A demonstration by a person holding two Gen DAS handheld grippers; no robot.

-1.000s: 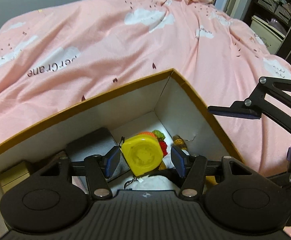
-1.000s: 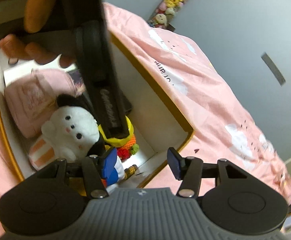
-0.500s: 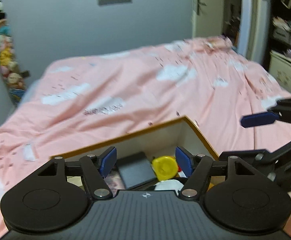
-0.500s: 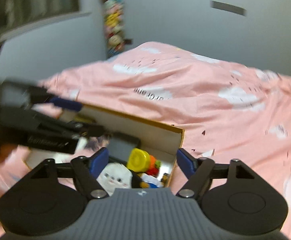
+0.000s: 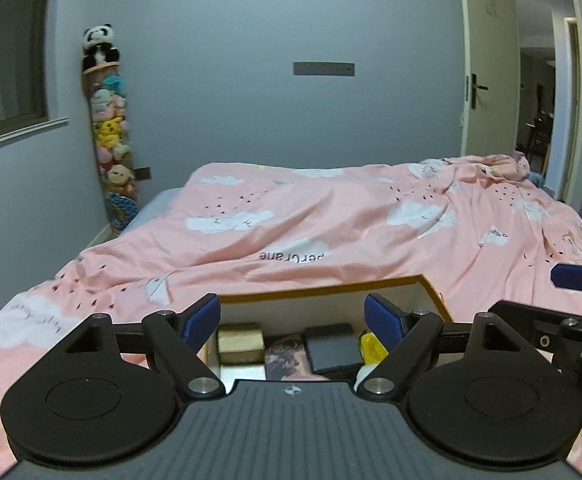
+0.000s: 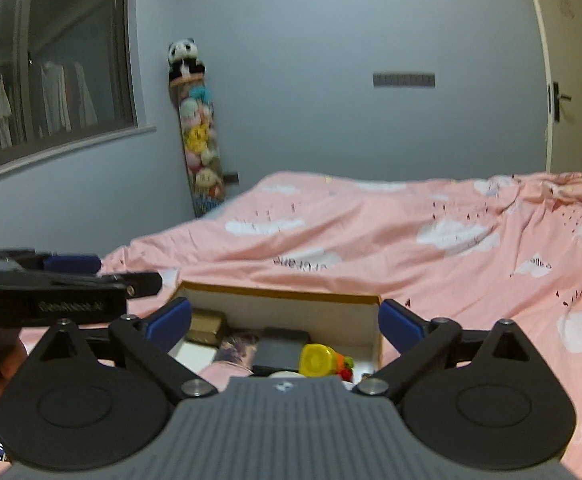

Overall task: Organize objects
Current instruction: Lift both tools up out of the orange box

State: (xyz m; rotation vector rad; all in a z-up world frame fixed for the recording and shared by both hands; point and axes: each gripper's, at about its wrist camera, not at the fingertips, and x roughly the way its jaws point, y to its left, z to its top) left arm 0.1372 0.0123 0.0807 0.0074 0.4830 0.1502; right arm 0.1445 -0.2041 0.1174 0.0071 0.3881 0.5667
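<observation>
An open cardboard box with a brown rim lies on the pink bed; it also shows in the right wrist view. Inside are a gold box, a dark grey case, a printed booklet and a yellow-lidded crochet toy. My left gripper is open and empty, held above the box's near side. My right gripper is open and empty, also above the box. Each gripper shows at the edge of the other's view.
The pink cloud-print duvet covers the bed around the box. A tall column of plush toys topped by a panda stands in the far corner. A window is on the left wall, a door on the right.
Both grippers have lifted up and back out of the box and levelled toward the far wall. The left gripper has let go of the yellow-lidded toy, which now lies in the box.
</observation>
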